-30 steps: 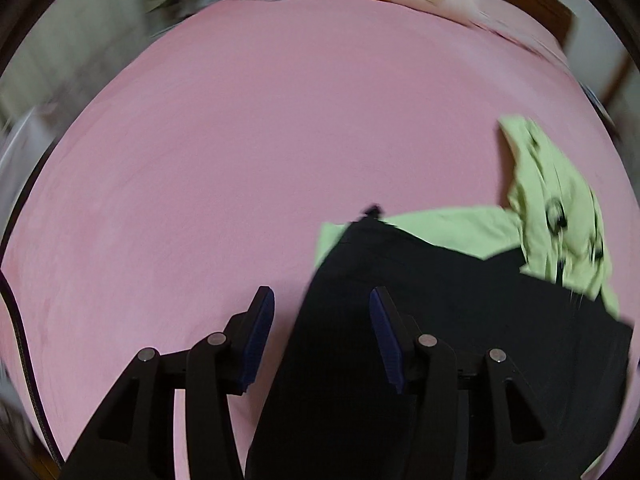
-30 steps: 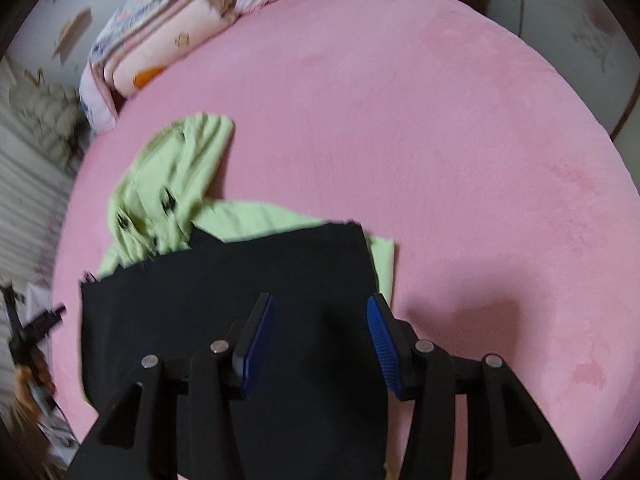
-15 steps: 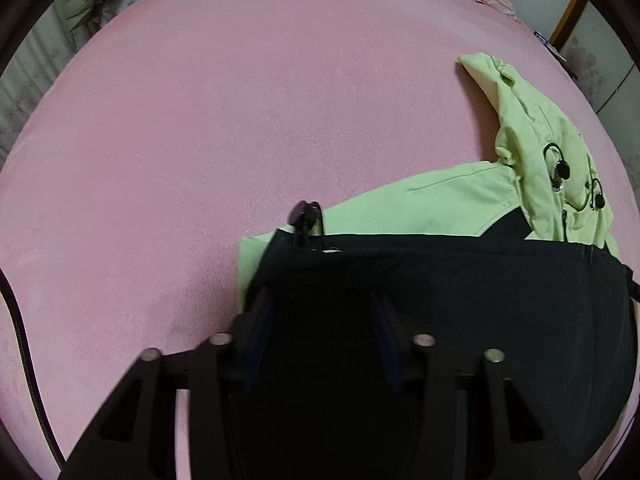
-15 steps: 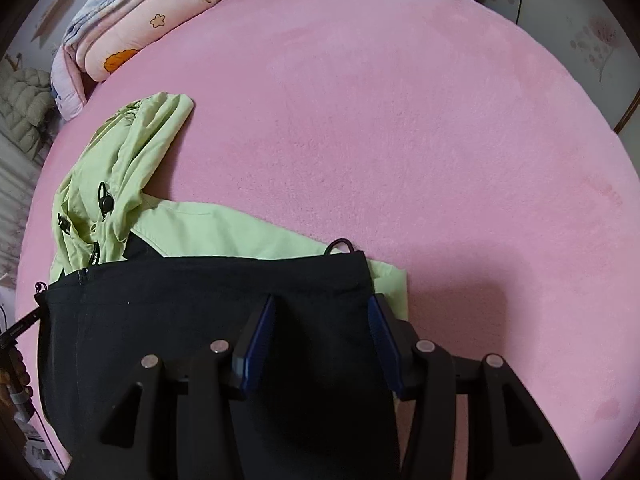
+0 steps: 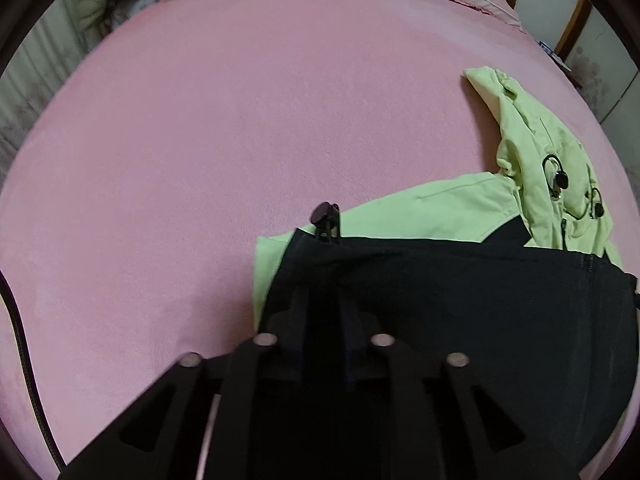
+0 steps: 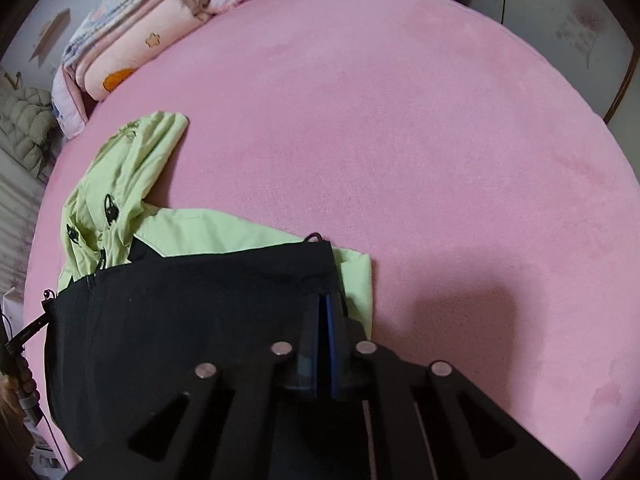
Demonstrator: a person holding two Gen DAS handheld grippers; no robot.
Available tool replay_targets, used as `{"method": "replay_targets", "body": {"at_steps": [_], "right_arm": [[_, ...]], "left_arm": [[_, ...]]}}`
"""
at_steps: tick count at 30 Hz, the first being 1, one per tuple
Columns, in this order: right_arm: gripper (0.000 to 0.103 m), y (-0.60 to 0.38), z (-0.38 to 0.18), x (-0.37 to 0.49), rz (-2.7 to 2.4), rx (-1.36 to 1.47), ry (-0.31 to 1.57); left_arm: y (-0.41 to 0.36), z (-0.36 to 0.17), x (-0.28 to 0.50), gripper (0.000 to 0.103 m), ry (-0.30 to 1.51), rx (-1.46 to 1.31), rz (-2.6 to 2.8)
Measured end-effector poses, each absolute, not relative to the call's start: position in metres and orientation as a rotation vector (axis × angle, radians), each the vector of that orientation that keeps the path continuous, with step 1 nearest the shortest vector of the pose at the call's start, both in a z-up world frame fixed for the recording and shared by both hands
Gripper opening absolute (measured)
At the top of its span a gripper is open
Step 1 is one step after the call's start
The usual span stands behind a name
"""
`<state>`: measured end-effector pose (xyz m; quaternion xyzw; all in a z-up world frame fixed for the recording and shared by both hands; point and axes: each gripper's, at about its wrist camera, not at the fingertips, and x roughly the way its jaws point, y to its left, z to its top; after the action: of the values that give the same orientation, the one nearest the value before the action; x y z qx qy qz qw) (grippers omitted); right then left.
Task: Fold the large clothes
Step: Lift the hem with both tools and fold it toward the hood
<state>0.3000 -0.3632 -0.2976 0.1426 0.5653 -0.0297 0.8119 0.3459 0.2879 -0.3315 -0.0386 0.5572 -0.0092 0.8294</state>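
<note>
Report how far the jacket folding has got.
Done: the black lower half of the jacket lies folded up over its green upper part on the pink bed. In hand: left claw and right claw are closing on the black fabric's corners. Left: the hood still sprawls loose.

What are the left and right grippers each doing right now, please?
Left gripper: closing on the jacket's black hem, near one corner.
Right gripper: closing on the black hem at the other corner.

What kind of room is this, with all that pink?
Most likely a bedroom. The pink surface looks like a bed's sheet, with folded quilts and a pillow stacked at its far end, and a green and black jacket lies spread on it.
</note>
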Motion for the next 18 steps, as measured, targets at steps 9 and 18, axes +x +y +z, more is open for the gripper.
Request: {"method": "replay_targets", "body": {"at_steps": [9, 18], "right_arm": [[0.042, -0.364, -0.317, 0.318, 0.009, 0.338, 1.210], [0.013, -0.347, -0.277, 0.295, 0.015, 0.268, 1.062]], "left_arm": [[0.287, -0.348, 0.359, 0.066, 1.210, -0.073, -0.086], [0.294, -0.324, 0.335, 0.003, 1.114, -0.076, -0.003]]}}
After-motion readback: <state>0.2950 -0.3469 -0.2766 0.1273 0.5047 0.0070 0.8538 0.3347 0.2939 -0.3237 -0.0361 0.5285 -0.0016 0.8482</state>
